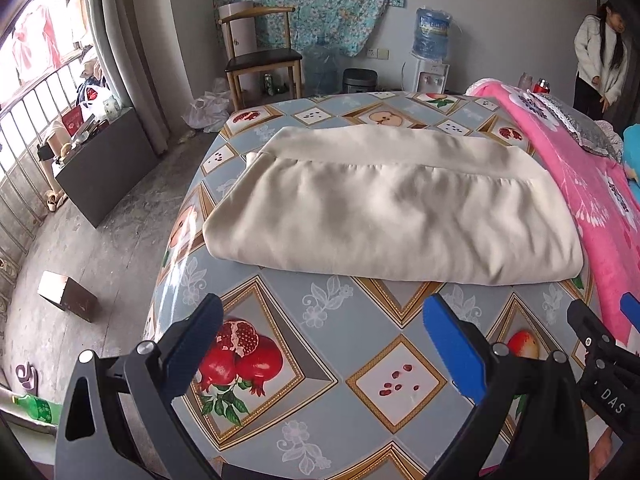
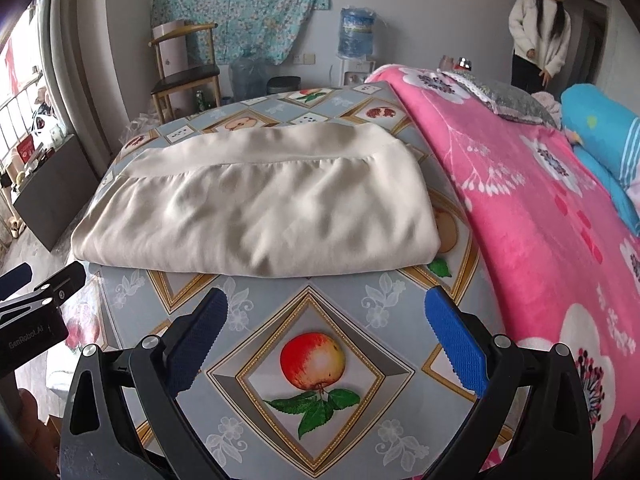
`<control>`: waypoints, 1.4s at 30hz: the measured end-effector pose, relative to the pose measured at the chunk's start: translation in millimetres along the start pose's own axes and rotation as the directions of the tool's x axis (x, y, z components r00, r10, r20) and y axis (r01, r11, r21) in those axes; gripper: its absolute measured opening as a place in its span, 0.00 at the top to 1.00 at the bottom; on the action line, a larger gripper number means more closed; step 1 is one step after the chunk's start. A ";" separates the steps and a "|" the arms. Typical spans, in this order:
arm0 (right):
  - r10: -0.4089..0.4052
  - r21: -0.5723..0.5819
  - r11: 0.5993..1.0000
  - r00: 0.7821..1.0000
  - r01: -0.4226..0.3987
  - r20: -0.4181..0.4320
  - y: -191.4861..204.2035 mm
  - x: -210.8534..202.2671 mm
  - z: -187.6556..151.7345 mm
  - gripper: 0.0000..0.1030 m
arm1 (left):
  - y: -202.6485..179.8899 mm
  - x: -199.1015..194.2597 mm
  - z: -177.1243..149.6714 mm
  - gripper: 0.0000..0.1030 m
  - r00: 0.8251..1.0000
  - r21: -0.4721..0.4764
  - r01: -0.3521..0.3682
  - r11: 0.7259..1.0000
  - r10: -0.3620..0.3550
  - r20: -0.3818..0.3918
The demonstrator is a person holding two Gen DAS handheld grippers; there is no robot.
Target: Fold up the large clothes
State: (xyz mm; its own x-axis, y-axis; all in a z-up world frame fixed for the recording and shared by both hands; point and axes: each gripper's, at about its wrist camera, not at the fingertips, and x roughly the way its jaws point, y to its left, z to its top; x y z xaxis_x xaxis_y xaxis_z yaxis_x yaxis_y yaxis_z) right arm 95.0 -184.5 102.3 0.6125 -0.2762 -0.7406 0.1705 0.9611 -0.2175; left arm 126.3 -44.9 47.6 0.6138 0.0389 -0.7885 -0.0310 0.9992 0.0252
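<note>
Left gripper [image 1: 320,344]: its two fingers stand wide apart, with nothing between them but the fruit-patterned table cover [image 1: 360,360] below. They hold nothing and touch nothing that can be seen.
Left fingers [image 1: 454,354]: blue pads, one dark in shade on the left side and one bright on the right; a printed pomegranate lies just under and inside the left finger.
Right gripper [image 2: 326,340]: likewise spread wide and empty, hovering over the cover; a printed apple sits in the gap between its fingers.
Right fingers [image 2: 456,346]: blue textured pads, clear of the cloth ahead.
Folded garment [image 1: 384,208]: cream-coloured, lying flat in a thick folded rectangle on the cover, ahead of both sets of fingertips and apart from them. Its near folded edge runs across in front of the fingers; a seamed band runs along its far side.
Grippers to each other: the right gripper's tip shows at the right edge of the left wrist view, and the left one's at the left edge of the right wrist view, so they hang side by side.
Pink blanket [image 2: 540,200]: flower-printed, to the right of the right fingers, beside the garment.
Person [image 2: 540,36]: stands far beyond the fingers by the back wall, in a white top.
</note>
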 end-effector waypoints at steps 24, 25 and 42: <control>0.011 -0.006 1.000 0.998 -0.012 -0.058 7.9 10.3 -5.0 0.07 | -1.0 7.6 -5.7 0.05 0.999 0.009 0.024 1.000 -0.024 -0.039; 0.011 -0.006 1.000 0.998 -0.012 -0.059 7.7 10.5 -4.9 0.07 | -1.1 7.9 -6.0 0.05 0.999 0.009 0.024 1.000 -0.024 -0.040; 0.015 -0.007 1.000 0.998 -0.015 -0.062 7.9 10.1 -3.7 0.07 | -3.8 8.9 -10.3 0.05 0.998 0.021 0.042 0.999 -0.041 -0.054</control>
State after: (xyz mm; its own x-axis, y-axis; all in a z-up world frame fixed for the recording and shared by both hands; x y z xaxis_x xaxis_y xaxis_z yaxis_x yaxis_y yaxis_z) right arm 99.6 -179.7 90.7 0.5659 -0.2617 -0.7818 0.1557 0.9652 -0.2103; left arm 123.8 -48.5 34.2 0.5713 -0.0026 -0.8207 0.0119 0.9999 0.0051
